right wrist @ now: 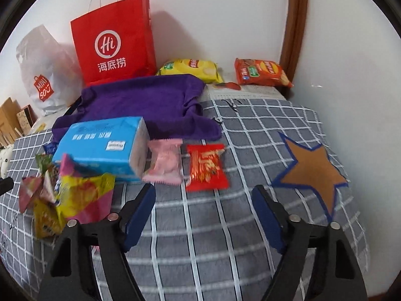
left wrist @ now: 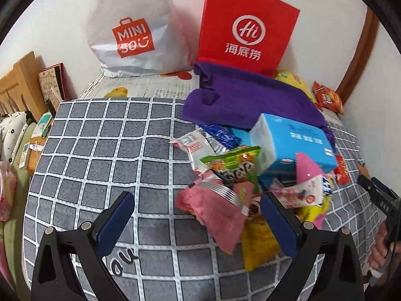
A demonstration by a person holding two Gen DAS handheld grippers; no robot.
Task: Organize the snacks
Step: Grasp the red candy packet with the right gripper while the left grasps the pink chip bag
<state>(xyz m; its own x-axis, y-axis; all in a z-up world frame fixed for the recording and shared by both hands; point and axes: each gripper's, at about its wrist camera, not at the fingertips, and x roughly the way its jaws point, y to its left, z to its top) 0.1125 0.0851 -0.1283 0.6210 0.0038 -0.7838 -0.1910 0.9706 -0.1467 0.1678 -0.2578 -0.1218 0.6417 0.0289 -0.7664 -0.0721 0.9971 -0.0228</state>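
A pile of snack packets lies on a grey checked blanket, with a blue box on top. My left gripper is open and empty, just in front of a pink packet. In the right wrist view the blue box sits left, with a pink packet and a red packet beside it. My right gripper is open and empty, just short of the red packet. A yellow chip bag and an orange chip bag lie by the wall.
A red paper bag and a white plastic bag stand against the back wall. A purple cloth lies in front of them. A brown star patch is on the blanket at the right. A wooden headboard is at the left.
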